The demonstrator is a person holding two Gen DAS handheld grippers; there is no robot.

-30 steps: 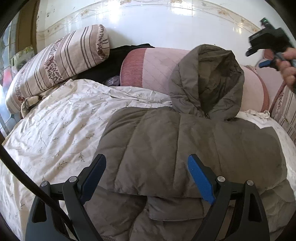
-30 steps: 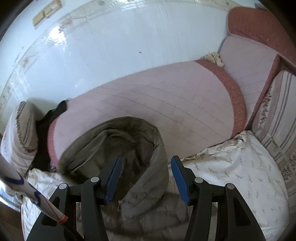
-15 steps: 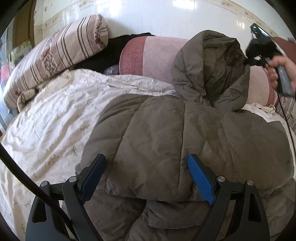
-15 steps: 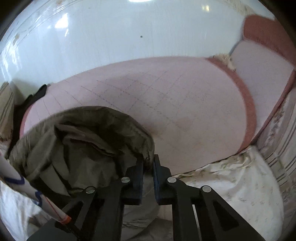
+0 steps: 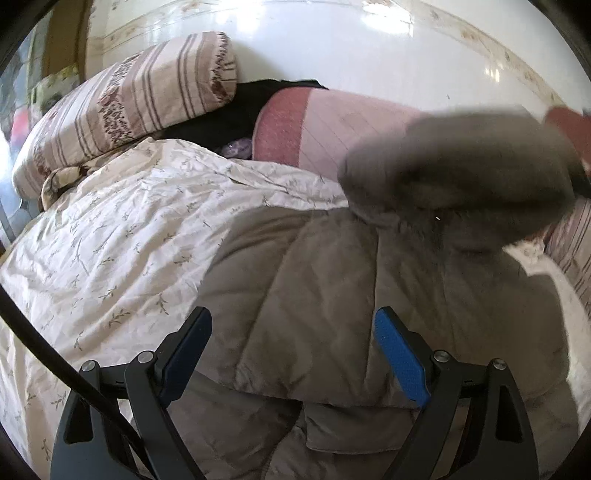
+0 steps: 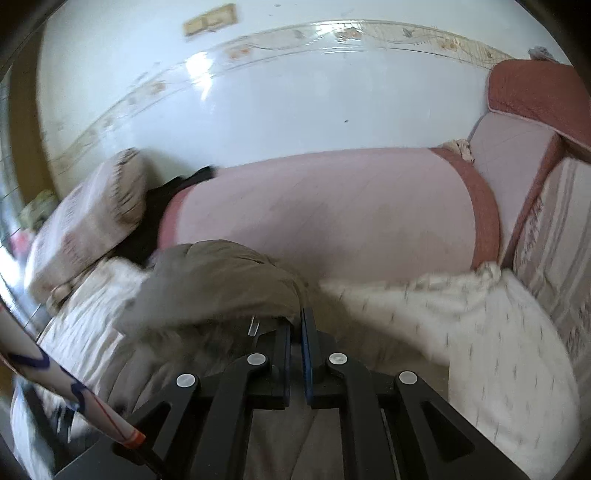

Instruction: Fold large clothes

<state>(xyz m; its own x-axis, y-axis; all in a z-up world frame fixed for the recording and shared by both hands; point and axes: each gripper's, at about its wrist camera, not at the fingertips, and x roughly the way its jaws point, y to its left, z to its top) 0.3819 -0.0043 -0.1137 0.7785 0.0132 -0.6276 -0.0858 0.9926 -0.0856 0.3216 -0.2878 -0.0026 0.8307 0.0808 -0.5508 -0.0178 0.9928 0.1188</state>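
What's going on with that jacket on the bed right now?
A person with a gripper in each hand is folding a grey-brown padded jacket spread on a floral bedspread. The right gripper has just closed on the edge of the hood and holds it raised over the jacket's body; the hood is blurred in both views. The left gripper is open above the jacket's lower part, holding nothing.

Glossy white wall (image 6: pixel 295 96) at the back, catching bright glare, with a floral border strip (image 6: pixel 369 33) running across. A pink bolster (image 5: pixel 332 125) with red ends lies against it, a striped pillow (image 5: pixel 140 99) beside, floral bedspread (image 5: pixel 110 236) below.
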